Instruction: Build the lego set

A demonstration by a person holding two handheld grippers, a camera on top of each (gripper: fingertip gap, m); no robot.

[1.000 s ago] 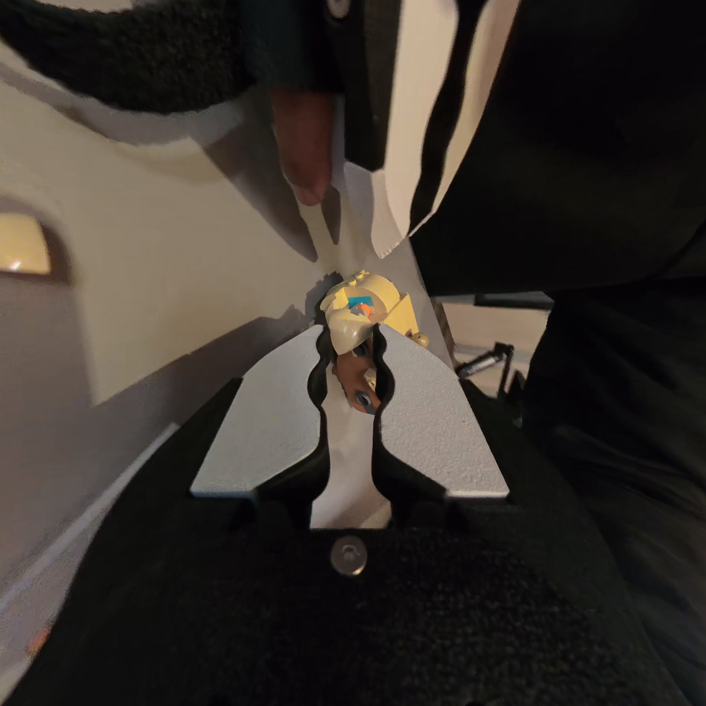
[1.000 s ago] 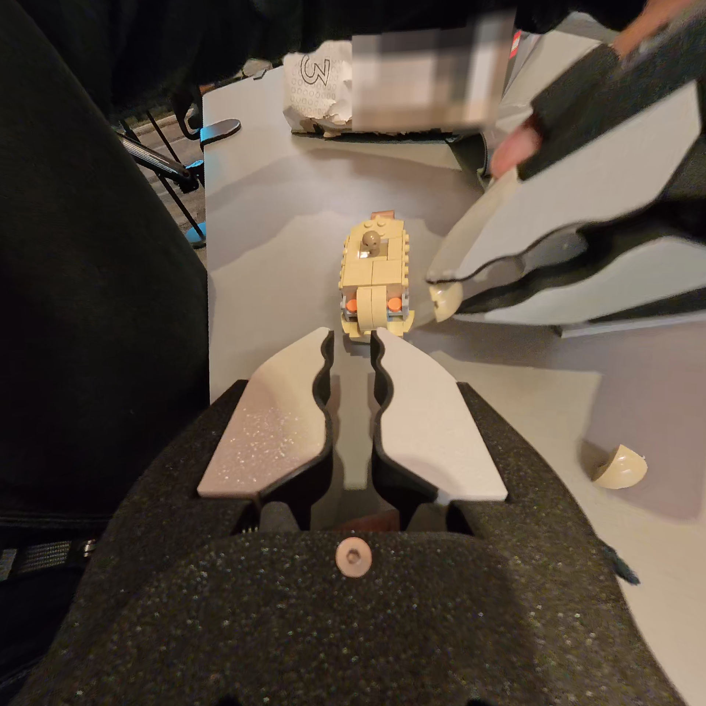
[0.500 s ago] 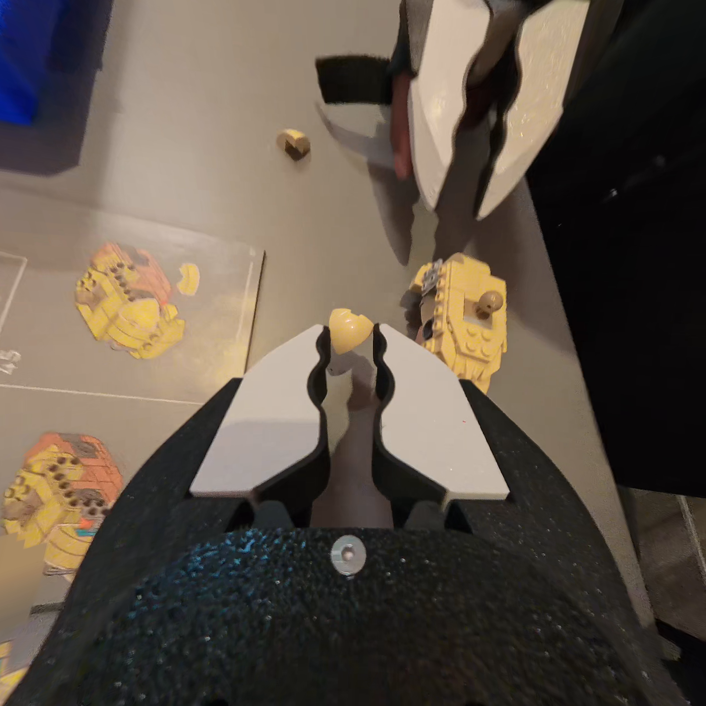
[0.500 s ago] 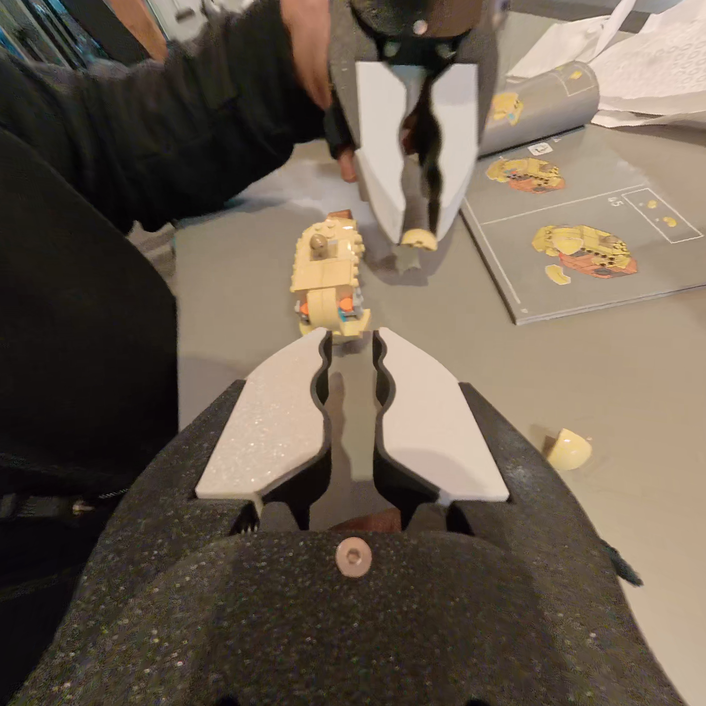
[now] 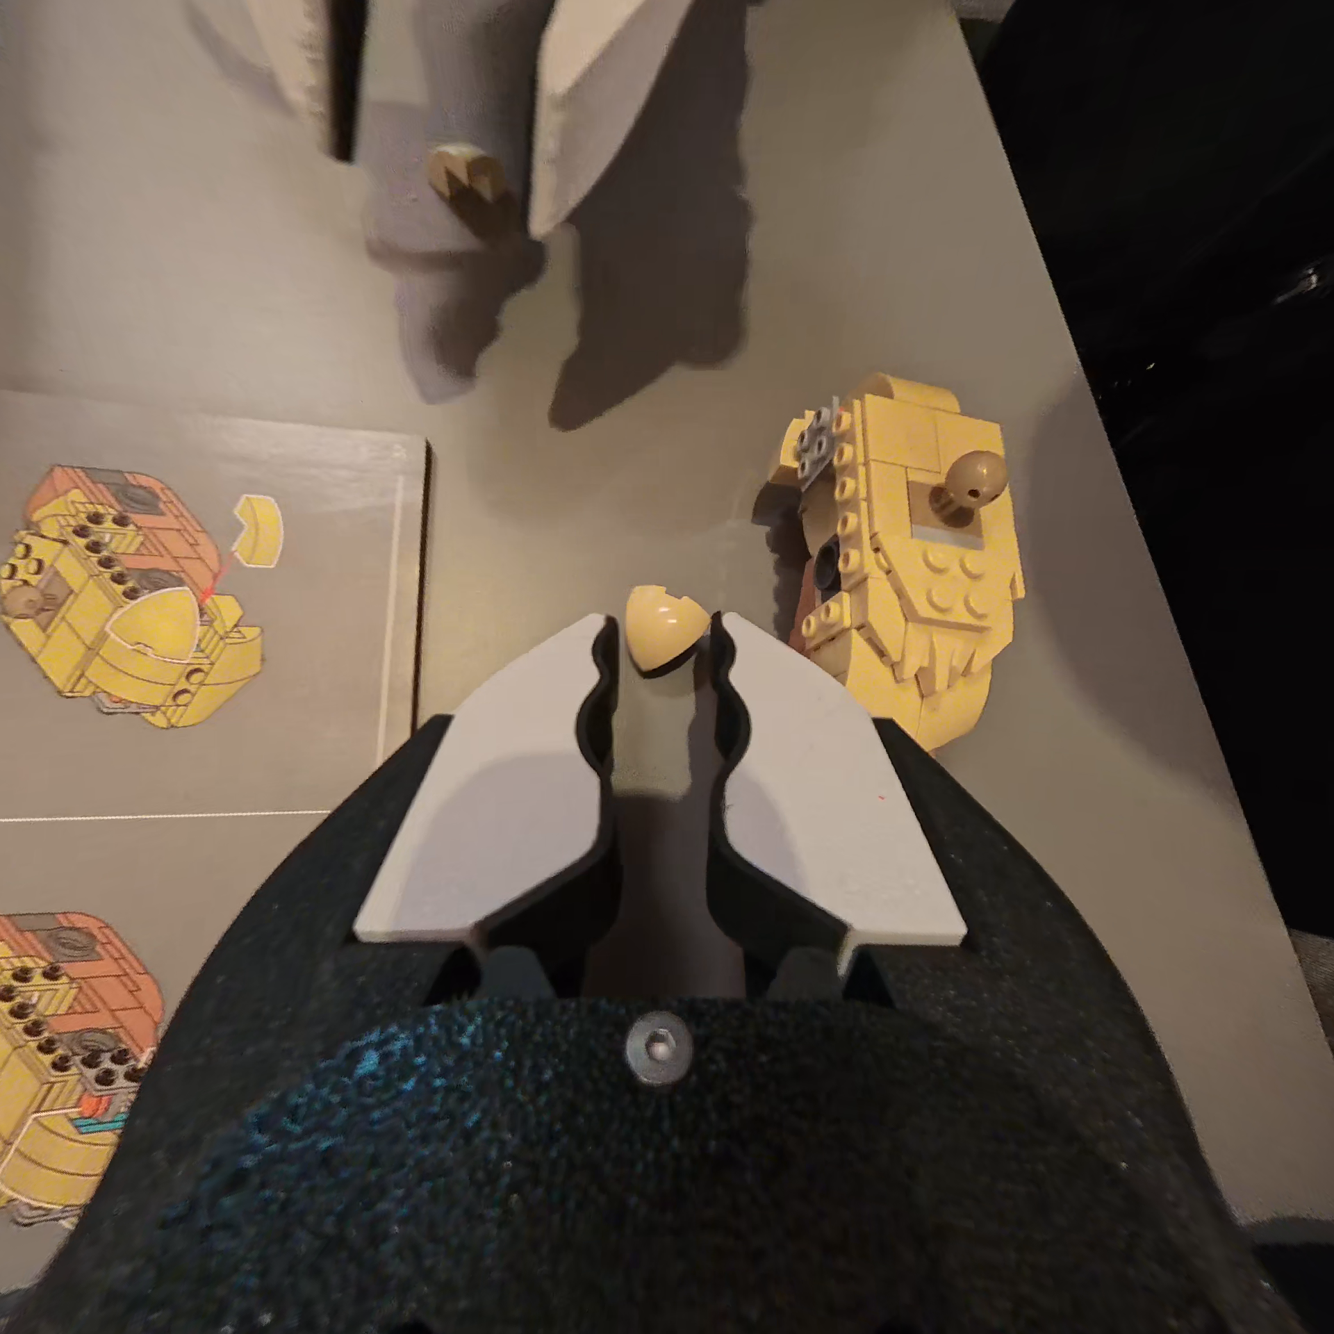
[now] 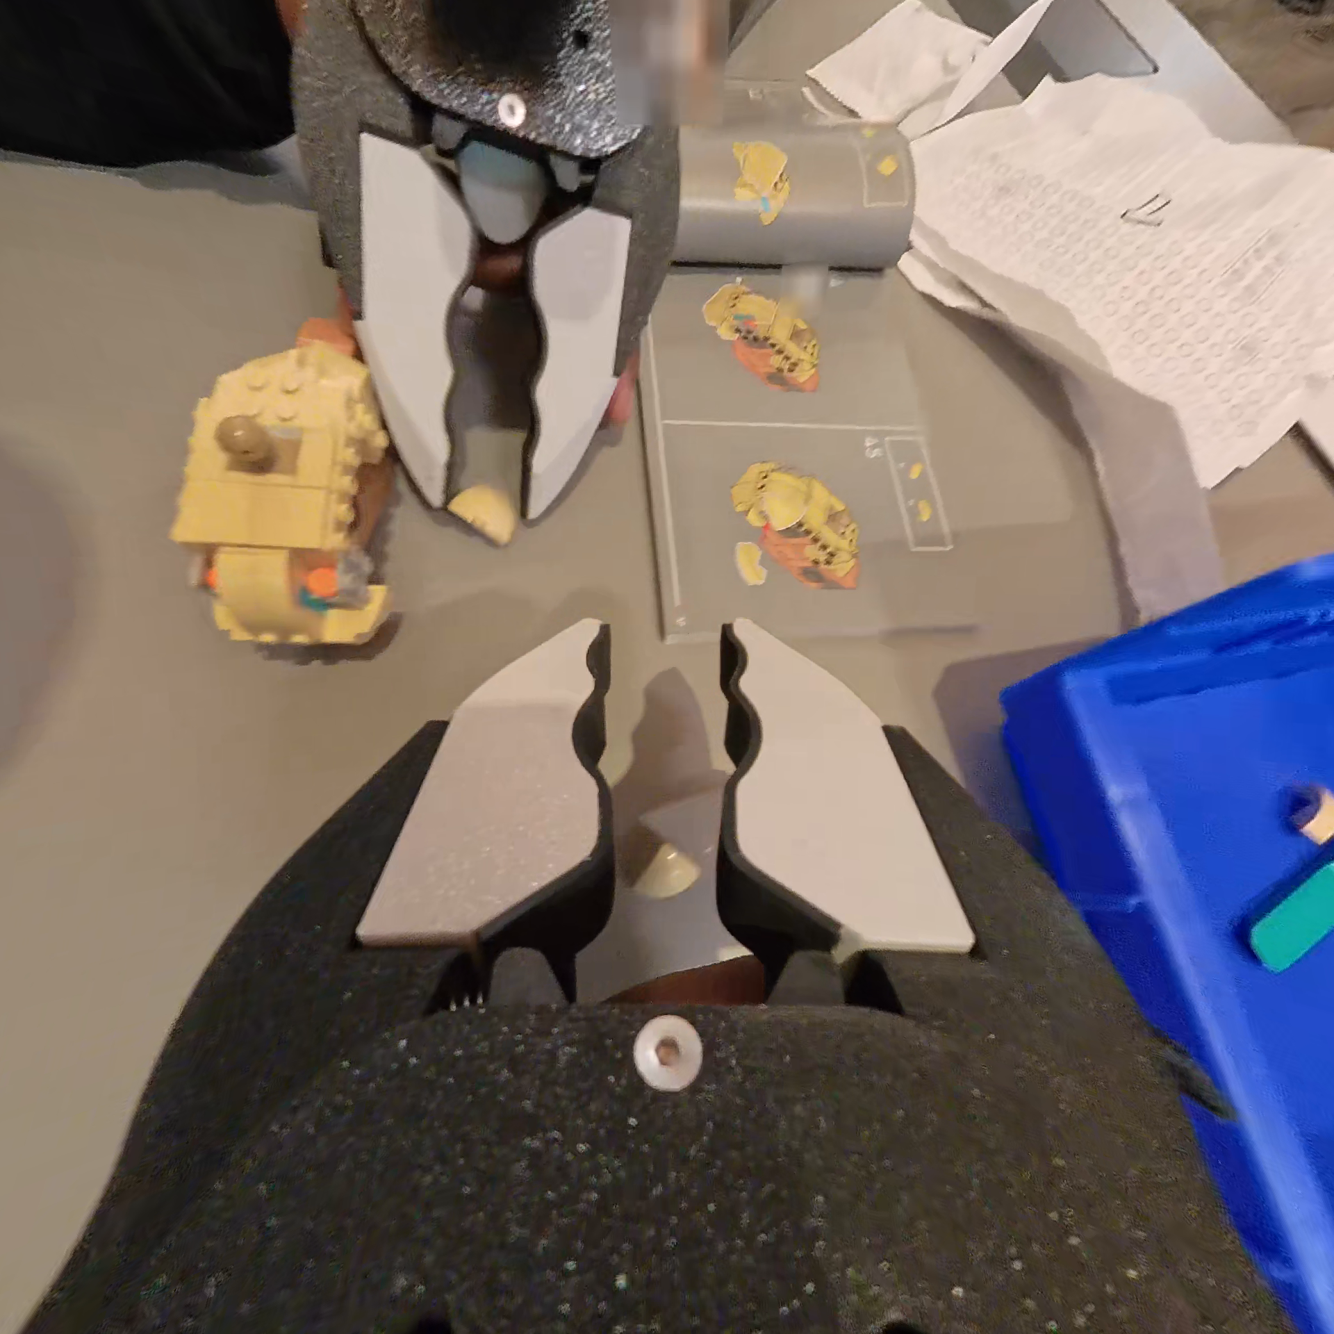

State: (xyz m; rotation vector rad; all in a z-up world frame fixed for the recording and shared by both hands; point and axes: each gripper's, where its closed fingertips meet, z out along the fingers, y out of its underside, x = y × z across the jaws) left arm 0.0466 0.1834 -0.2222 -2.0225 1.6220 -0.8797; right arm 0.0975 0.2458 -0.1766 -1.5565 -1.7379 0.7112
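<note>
My left gripper (image 5: pixel 664 621) is shut on a small tan dome piece (image 5: pixel 660 628), pinched at the fingertips just above the grey table (image 5: pixel 577 469). It also shows in the right wrist view (image 6: pixel 484 505), with the piece (image 6: pixel 482 512) sticking out past the tips. A tan brick model (image 5: pixel 902 563) with a round knob on top stands just right of that gripper, and shows in the right wrist view (image 6: pixel 281 498). My right gripper (image 6: pixel 664 635) is open over a second tan dome piece (image 6: pixel 664 873), which lies on the table between its fingers, untouched. That piece also shows in the left wrist view (image 5: pixel 462 180).
An open instruction booklet (image 6: pixel 794 469) lies beside the model, and shows in the left wrist view (image 5: pixel 216 613). A blue bin (image 6: pixel 1191 830) with small parts stands at the right. White paper sheets (image 6: pixel 1119 253) lie at the back right. The table edge (image 5: pixel 1126 505) runs close behind the model. The tips of one gripper are about 9 cm away from the tips of the other.
My right gripper has moved away from the model to over the loose dome piece, and its jaws have widened. My left gripper has come down beside the model, still holding its dome piece.
</note>
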